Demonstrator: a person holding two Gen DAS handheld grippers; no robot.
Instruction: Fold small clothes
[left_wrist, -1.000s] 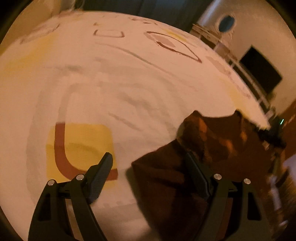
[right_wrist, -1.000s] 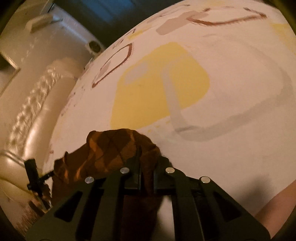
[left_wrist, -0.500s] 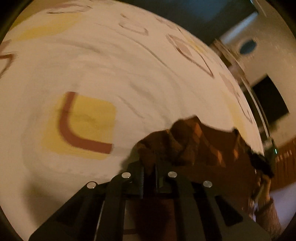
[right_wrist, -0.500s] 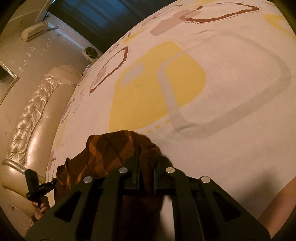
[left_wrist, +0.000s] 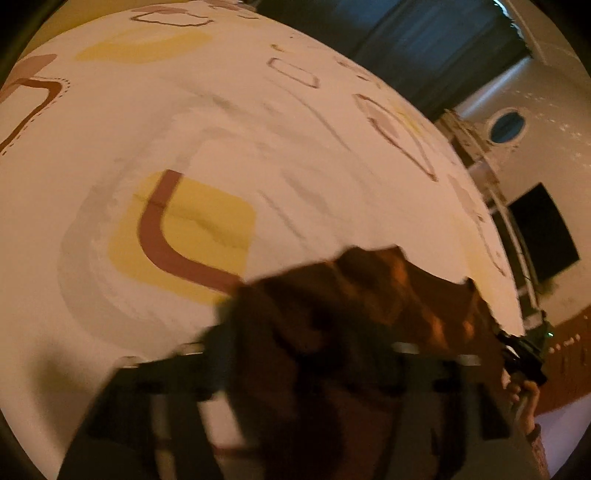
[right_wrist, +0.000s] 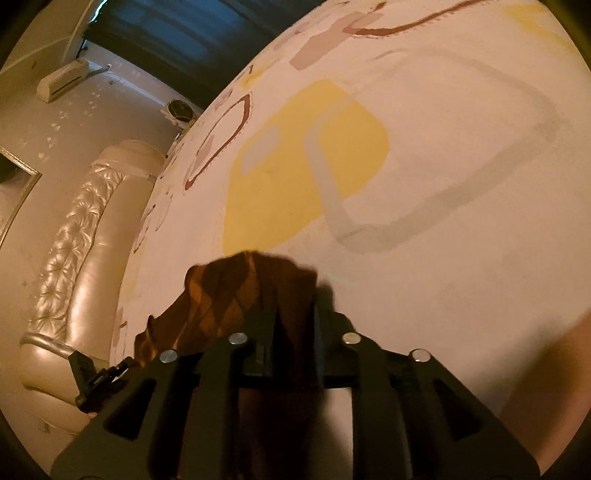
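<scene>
Clamping one brown argyle garment between nearly closed fingers, the right gripper pinches its edge at 6 o'clock; the left gripper, blurred, looks closed on the same cloth, bunched over the patterned bedspread, tufted headboard at 9 o'clock

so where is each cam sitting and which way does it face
Left wrist: on the left gripper, blurred, looking along its fingers across the patterned bed cover toward a dark screen; shows the person's other hand.
Right wrist: on the right gripper, facing the cover and tufted headboard.
Shared: the brown garment, cover.
</scene>
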